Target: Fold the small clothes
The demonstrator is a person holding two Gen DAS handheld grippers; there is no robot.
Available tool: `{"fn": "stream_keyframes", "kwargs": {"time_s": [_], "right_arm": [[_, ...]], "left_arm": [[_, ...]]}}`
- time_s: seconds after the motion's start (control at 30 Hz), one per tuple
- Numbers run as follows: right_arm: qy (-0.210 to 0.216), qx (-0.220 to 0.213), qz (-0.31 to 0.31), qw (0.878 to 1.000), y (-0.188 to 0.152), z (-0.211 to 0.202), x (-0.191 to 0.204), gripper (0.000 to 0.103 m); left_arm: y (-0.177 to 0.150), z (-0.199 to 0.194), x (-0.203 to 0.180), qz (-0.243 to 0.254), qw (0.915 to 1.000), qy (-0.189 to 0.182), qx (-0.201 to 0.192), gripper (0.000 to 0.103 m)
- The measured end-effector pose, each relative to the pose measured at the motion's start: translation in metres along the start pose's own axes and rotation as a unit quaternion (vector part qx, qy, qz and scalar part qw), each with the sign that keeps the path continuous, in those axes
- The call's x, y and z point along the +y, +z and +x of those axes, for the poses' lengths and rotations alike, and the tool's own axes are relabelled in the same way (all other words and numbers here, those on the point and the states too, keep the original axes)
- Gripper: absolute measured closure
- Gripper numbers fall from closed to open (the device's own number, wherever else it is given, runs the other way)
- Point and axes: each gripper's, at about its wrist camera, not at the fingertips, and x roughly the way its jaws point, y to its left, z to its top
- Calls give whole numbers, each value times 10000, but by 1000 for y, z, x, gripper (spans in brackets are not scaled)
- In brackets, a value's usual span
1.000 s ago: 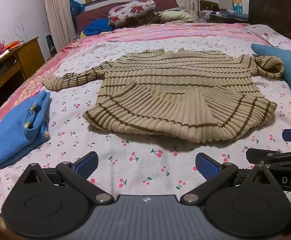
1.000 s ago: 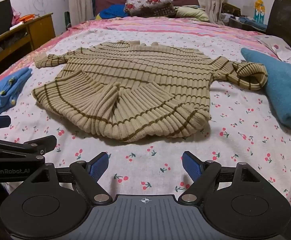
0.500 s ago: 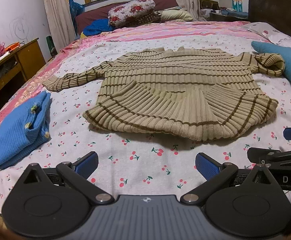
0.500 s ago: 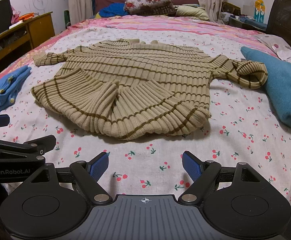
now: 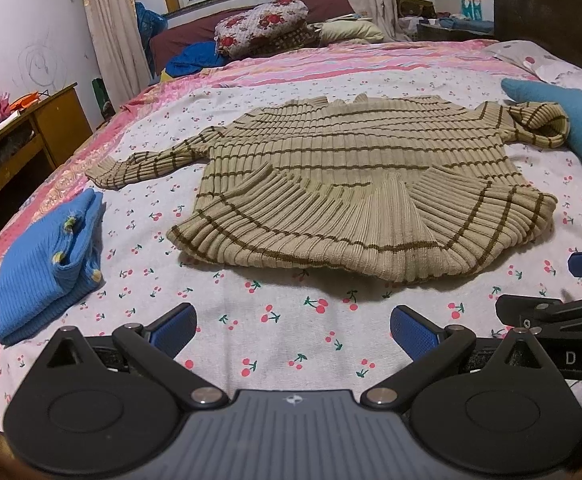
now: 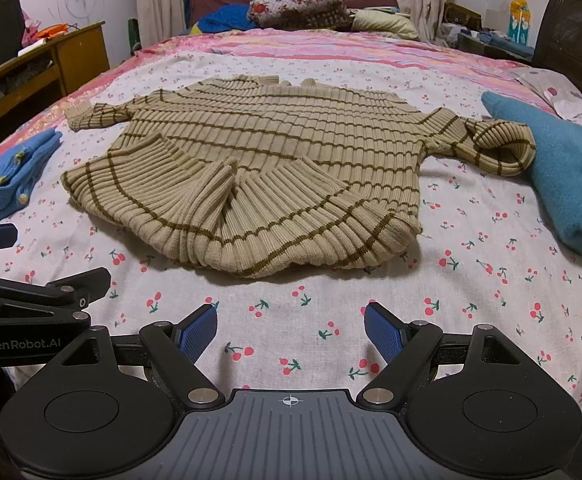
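- A striped beige sweater (image 5: pixel 355 184) is laid flat in the middle of the bed (image 5: pixel 275 320), on the cherry-print sheet, with its hem nearest the cameras.
- Both lower corners of the hem are seen turned up onto the body, so a first fold seems to have been started; the rest is judged undone.
- One sleeve (image 5: pixel 147 164) is stretched out to the left; the other sleeve (image 6: pixel 495 148) is bunched at the right, touching a teal garment (image 6: pixel 563 172).
- A folded blue garment (image 5: pixel 47 264) is set apart at the left edge, which is taken as a piece already finished.
- The left claw (image 5: pixel 291 326) is held released, empty, above the sheet just short of the hem.
- The right claw (image 6: pixel 290 330) is likewise spread wide and holds nothing, beside the left one.
- The sleeves and the final halving are judged to remain.
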Motion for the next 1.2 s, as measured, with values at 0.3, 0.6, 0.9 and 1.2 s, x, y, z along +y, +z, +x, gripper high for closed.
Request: {"fn": "stream_keyframes", "kwargs": {"time_s": [0.3, 0.6, 0.9, 1.2], "right_arm": [[2, 3, 2, 10000, 0, 0, 0, 21], [1, 4, 1, 10000, 0, 0, 0, 21], [-4, -9, -43, 10000, -1, 1, 1, 22], [-41, -162, -264, 9995, 15, 4, 5, 23]], "left_arm": [[0, 0, -1, 9, 10000, 4, 10, 0], [-1, 1, -1, 0, 10000, -14, 29, 0], [0, 2, -1, 48, 10000, -15, -15, 0], [17, 9, 5, 241, 9993, -26, -279, 0]]}}
